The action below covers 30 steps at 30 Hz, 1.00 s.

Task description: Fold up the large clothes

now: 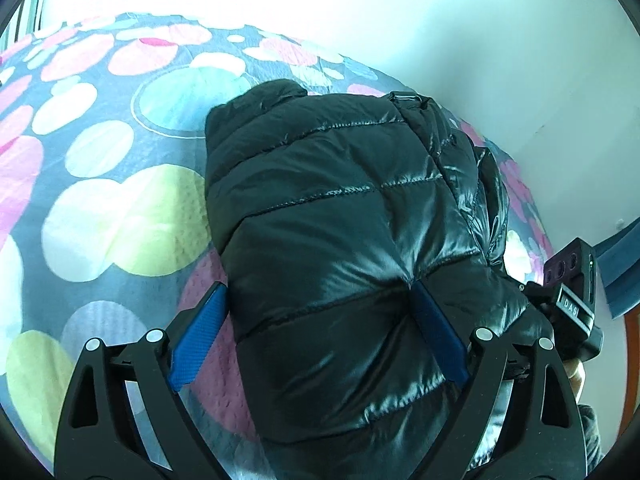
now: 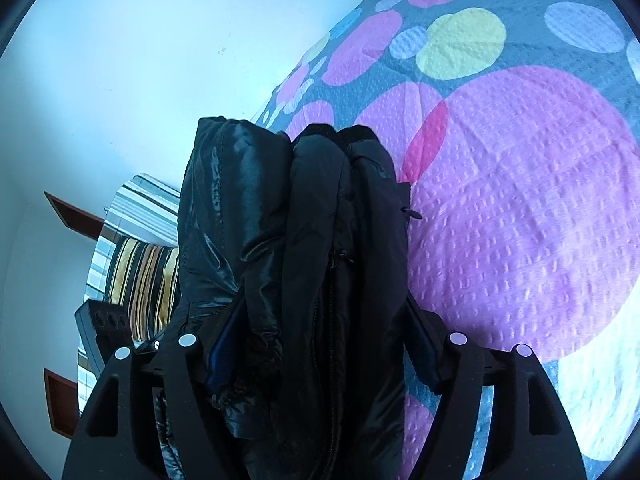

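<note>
1. A black quilted jacket [image 1: 344, 216] is lying folded into a thick bundle on a bed [image 1: 100, 168], near the edge that is running along a pale wall [image 1: 500, 60].
2. The bed's cover is showing large dots in pink, yellow, green and blue on a grey ground.
3. The left gripper [image 1: 316, 304] is reaching over the near end of the bundle with its fingers spread wide.
4. Its left blue pad [image 1: 198, 336] is standing just beside the jacket's side, over the cover; whether it is touching the fabric is unclear.
5. Its right blue pad [image 1: 434, 332] is pressing into the shiny top of the jacket, where creases are gathering around its tip.
6. In the left wrist view, the other gripper's black body [image 1: 572, 304] is showing at the right edge, past the jacket.
7. The right gripper [image 2: 320, 320] is straddling the bundle's other end, the jacket [image 2: 296, 240] filling the gap between its fingers.
8. Those fingers are standing wide, and folds are hiding most of both pads; I cannot tell whether they are pinching the fabric or merely flanking it.
9. In this view the layers are stacking side by side, with a zipper [image 2: 332, 276] running down the middle fold.
10. A striped cloth [image 2: 140, 256] is lying beyond the jacket on the left, against the wall.
</note>
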Tool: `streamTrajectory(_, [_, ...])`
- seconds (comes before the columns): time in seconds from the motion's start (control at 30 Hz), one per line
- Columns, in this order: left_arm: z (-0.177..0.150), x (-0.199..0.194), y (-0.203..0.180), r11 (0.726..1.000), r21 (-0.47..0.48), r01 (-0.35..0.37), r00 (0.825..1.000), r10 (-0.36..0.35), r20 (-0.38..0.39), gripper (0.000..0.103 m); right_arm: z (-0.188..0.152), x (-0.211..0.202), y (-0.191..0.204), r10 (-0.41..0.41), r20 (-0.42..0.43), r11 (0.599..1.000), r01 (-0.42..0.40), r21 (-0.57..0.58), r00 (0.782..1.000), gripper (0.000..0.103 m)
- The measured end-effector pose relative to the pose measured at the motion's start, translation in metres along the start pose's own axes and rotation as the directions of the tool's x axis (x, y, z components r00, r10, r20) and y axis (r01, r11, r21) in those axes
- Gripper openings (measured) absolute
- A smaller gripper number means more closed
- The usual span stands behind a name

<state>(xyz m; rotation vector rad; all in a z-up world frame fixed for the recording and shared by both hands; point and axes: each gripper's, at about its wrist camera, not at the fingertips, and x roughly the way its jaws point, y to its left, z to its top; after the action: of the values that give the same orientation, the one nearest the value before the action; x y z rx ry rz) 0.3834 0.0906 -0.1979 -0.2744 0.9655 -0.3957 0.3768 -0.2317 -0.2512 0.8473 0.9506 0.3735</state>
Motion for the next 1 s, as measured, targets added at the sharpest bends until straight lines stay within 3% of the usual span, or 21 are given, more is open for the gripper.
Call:
streamTrajectory(0.37, [-0.009,-0.012,-0.014,0.995,0.021,-0.098,0.995,0.097,0.039,0.091,-0.005,-0.014,-0.007,-0.016,0.032,0.996,0.014,0.085,0.999,0.070])
streamTrajectory(0.5, [-0.013,-0.015,-0.019,0.988,0.034,-0.154,0.986,0.152,0.063,0.095,-0.007,-0.026,0.000,-0.059,0.065,0.996,0.055,0.068,0.996,0.070])
streamTrajectory(0.67, [-0.015,-0.017,-0.021,0.984,0.023,-0.174,0.982,0.172,0.075,0.096,-0.012,-0.037,-0.001,-0.109,0.088,0.989,0.100,0.106,0.990,0.070])
streamTrajectory(1.0, [-0.018,-0.030,-0.037,0.966,0.056,-0.253,0.961,0.244,0.131,0.096,-0.035,-0.066,0.014,-0.291,0.148,0.957,0.284,0.068,0.945,0.070])
